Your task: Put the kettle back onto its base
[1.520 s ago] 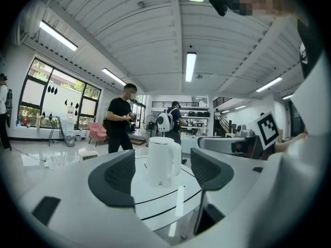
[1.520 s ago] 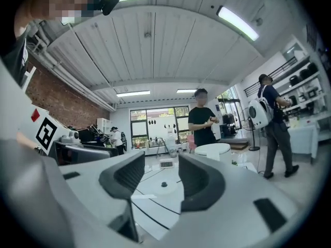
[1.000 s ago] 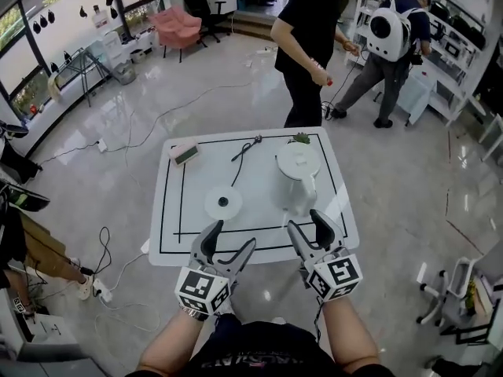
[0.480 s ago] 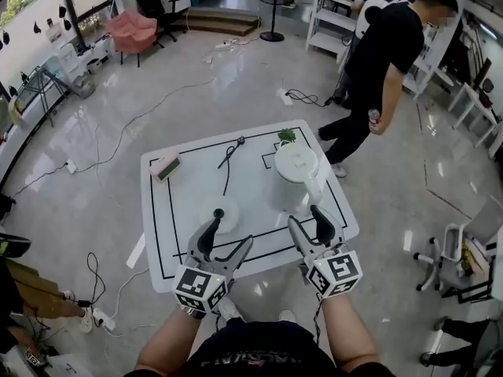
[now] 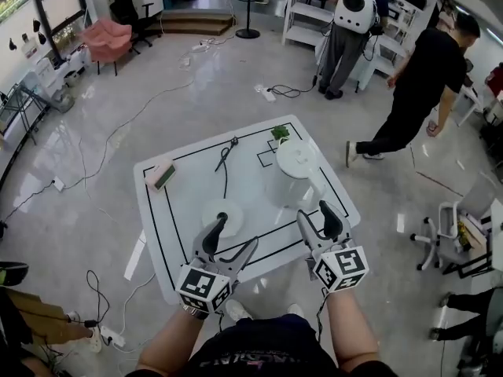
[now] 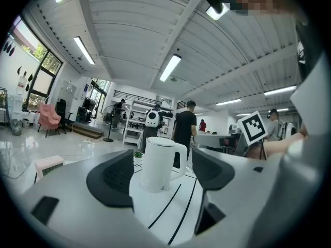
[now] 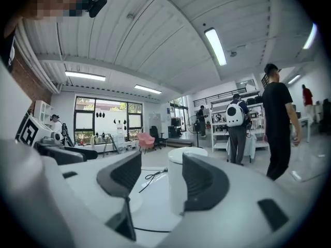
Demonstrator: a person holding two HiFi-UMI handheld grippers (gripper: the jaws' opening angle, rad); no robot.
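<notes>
The kettle [image 5: 295, 175] is stood on the table [image 5: 185, 191], just right of its base [image 5: 222, 213]. The left tongs [image 5: 236, 231] and right tongs [image 5: 314, 210] are held spread, with nothing pinched. The kettle is judged rigid, smooth and possibly water-heavy, so it is best gripped by the handle [image 6: 182, 156].

Kettle [image 5: 297, 168] smooth white plastic; table [image 5: 253, 188] smooth white; floor [image 5: 157, 93] glossy.

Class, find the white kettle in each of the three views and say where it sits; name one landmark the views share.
Head view: kettle right of centre, on the table's right half.
Left gripper view: kettle at centre, beyond the open left gripper, untouched.
Right gripper view: just right of centre, partly behind one finger of the open right gripper.
Shared landmark: the white backpack on a standing person, seen in all three.
</notes>
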